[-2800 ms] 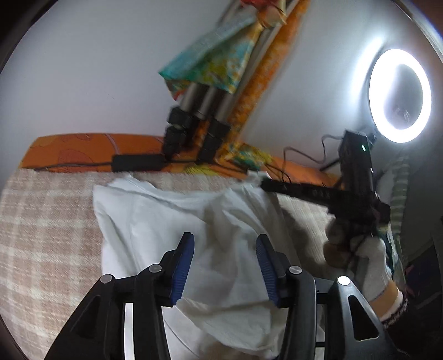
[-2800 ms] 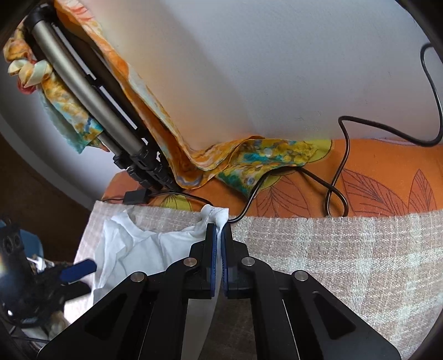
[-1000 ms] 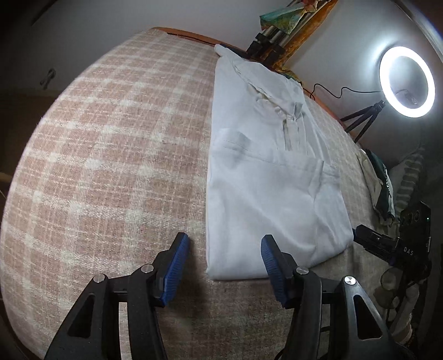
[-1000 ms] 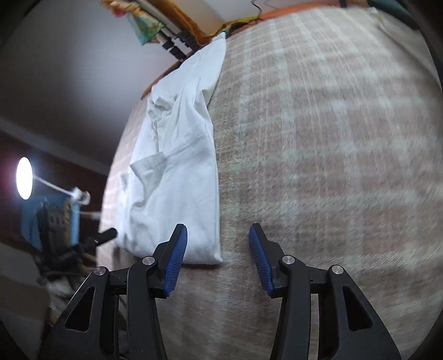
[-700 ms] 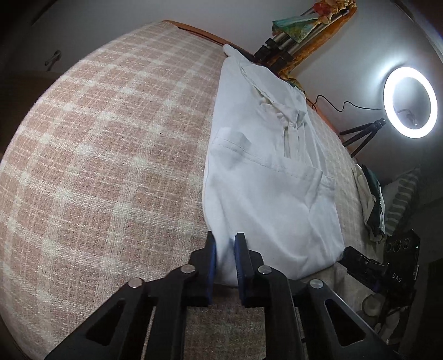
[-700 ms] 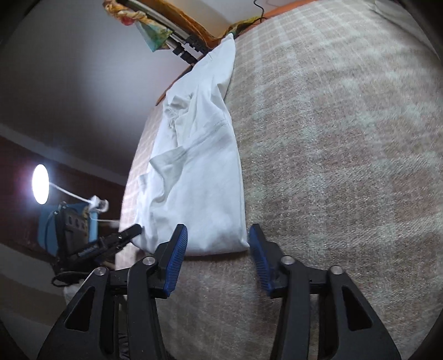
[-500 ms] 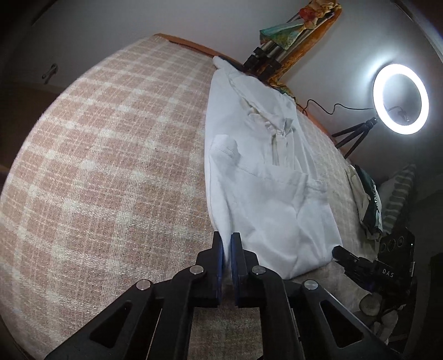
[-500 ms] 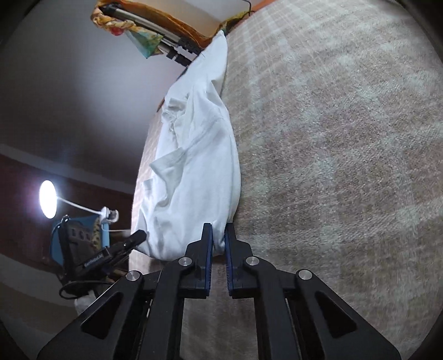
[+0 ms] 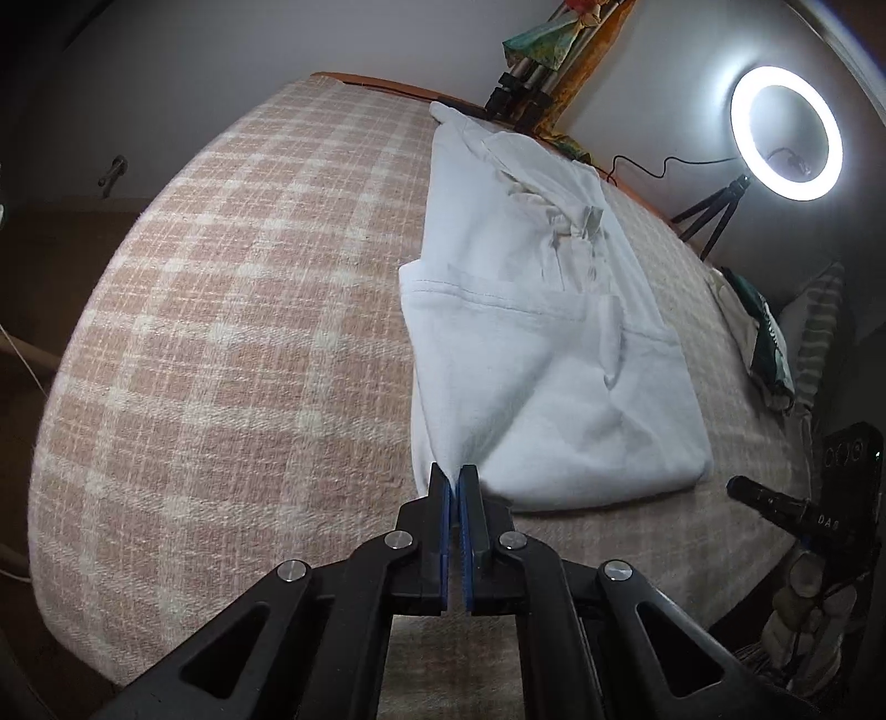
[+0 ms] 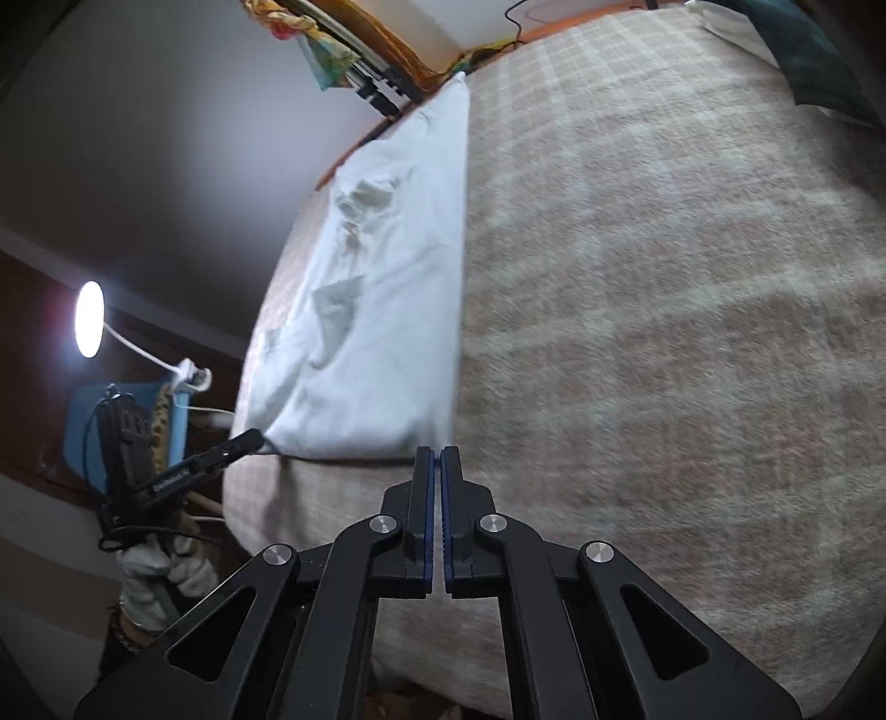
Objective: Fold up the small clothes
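Observation:
A white garment (image 9: 531, 310) lies folded lengthwise on a pink and cream plaid blanket (image 9: 232, 310). My left gripper (image 9: 454, 482) is shut on the garment's near left corner, and the cloth rises in a ridge from the jaws. In the right wrist view the same garment (image 10: 387, 288) lies as a long strip. My right gripper (image 10: 436, 459) is shut at its near right corner; the view is blurred, so the cloth between the jaws barely shows.
A lit ring light (image 9: 786, 138) on a small tripod stands at the right. A tripod draped with coloured cloth (image 9: 537, 50) stands at the far edge. Folded dark clothes (image 9: 764, 343) lie at the right. The other gripper (image 9: 797, 509) shows lower right.
Both grippers came from the far edge to the garment's near edge, open, then shut on its two near corners. The left corner has lifted slightly.

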A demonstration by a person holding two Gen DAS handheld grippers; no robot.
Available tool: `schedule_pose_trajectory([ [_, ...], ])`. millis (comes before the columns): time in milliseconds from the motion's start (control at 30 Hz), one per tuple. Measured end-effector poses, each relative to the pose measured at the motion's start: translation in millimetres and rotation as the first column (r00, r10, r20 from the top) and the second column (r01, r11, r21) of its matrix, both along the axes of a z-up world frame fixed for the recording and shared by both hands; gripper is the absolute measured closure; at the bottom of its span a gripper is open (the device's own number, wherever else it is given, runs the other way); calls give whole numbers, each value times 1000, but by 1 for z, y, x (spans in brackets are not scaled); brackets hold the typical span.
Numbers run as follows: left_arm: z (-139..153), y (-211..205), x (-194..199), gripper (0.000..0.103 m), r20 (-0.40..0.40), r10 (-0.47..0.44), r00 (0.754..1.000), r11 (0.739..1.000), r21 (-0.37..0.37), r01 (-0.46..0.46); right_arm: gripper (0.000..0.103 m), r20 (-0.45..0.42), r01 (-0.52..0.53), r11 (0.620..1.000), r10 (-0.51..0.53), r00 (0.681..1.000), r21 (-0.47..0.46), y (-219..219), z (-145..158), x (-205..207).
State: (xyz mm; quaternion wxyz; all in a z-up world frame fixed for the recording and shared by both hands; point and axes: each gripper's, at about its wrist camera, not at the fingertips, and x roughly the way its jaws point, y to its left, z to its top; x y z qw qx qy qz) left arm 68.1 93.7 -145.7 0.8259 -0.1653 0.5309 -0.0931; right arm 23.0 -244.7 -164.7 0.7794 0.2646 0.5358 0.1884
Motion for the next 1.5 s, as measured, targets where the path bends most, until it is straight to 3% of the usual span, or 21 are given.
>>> schedule_pose_trajectory([
  [33, 1, 2, -2, 100, 3, 9, 1000, 1000, 21, -9, 102, 7, -6, 1000, 6, 1000, -9, -3, 0, -1],
  [100, 6, 10, -3, 75, 7, 20, 1000, 1000, 21, -21, 98, 13, -22, 1000, 22, 1000, 6, -8, 2, 1],
  [200, 24, 19, 4, 72, 63, 28, 998, 998, 62, -32, 98, 35, -22, 1000, 21, 999, 10, -18, 6, 4],
  [300, 40, 28, 27, 69, 88, 39, 995, 998, 40, -42, 96, 58, -12, 1000, 12, 998, -6, -20, 13, 16],
  [433, 54, 28, 66, 68, 125, 25, 992, 998, 46, -31, 74, 101, -7, 1000, 10, 995, -27, -15, 28, 45],
  [633, 60, 27, 133, 60, 158, 10, 987, 1000, -21, -7, 62, 195, -22, 997, 37, 980, -79, -6, 51, 104],
  [767, 53, 31, 182, 51, 162, 20, 987, 998, -66, -9, 61, 216, -16, 997, 32, 976, -75, -8, 51, 156],
  [1033, 14, 38, 272, 48, 111, 61, 992, 984, -174, -41, 60, 156, 9, 999, -4, 988, -34, -14, 11, 249],
  [1300, -15, 26, 329, 48, 81, 36, 996, 986, -168, -22, 60, 109, 13, 1000, -14, 994, 4, -2, -22, 316],
  [1500, -23, 25, 355, 50, 85, 57, 995, 985, -170, -42, 60, 123, 7, 1000, -7, 992, 1, 7, -26, 353],
])
